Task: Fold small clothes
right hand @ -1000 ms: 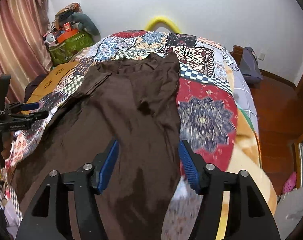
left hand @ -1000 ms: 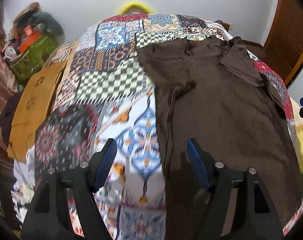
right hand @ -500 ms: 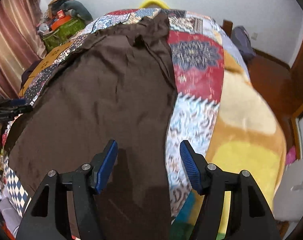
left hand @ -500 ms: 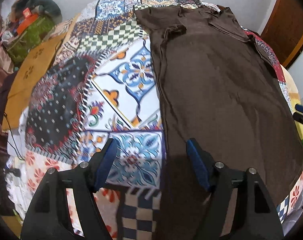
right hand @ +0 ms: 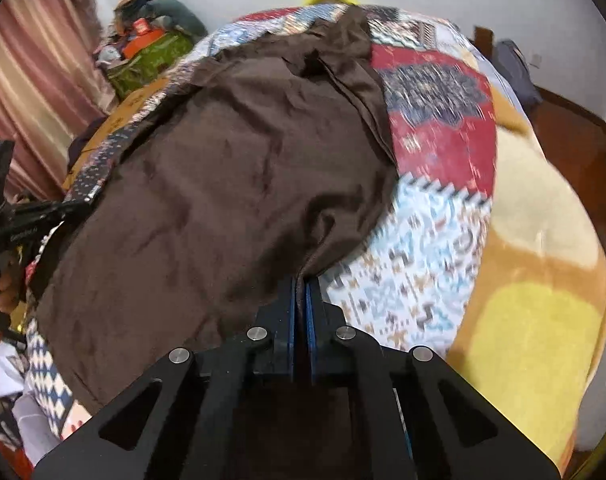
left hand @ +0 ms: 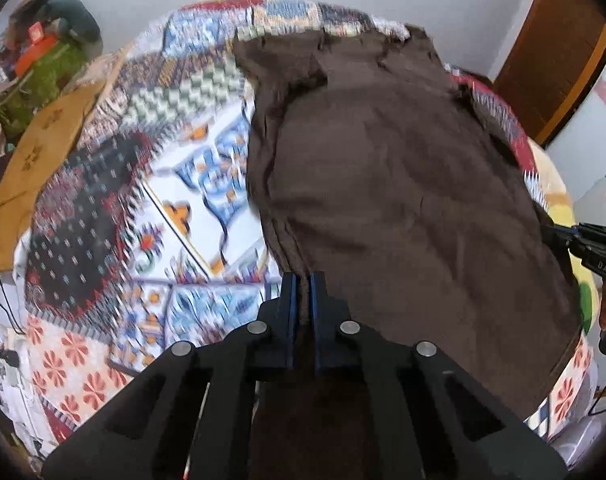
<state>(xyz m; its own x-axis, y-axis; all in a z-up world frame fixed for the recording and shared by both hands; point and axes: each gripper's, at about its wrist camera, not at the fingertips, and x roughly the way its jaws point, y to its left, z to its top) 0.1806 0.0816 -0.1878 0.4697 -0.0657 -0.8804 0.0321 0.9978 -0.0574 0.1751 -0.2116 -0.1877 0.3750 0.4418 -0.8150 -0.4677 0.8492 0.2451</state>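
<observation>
A dark brown garment lies spread lengthwise on a patchwork bedspread; it also shows in the right wrist view. My left gripper is shut on the garment's near left corner, cloth pinched between the blue pads. My right gripper is shut on the near right corner, and the cloth puckers up toward it. The right gripper also shows at the right edge of the left wrist view, and the left gripper shows at the left edge of the right wrist view.
The bed fills both views; its patchwork cover continues in the right wrist view. A green bag with clutter and a striped curtain stand at the far left. A wooden door is on the right, with a dark bag near the far wall.
Both grippers were open above the garment's near end; now both have shut on its near corners. The cloth bunches at each grip and the views have shifted with motion blur.
</observation>
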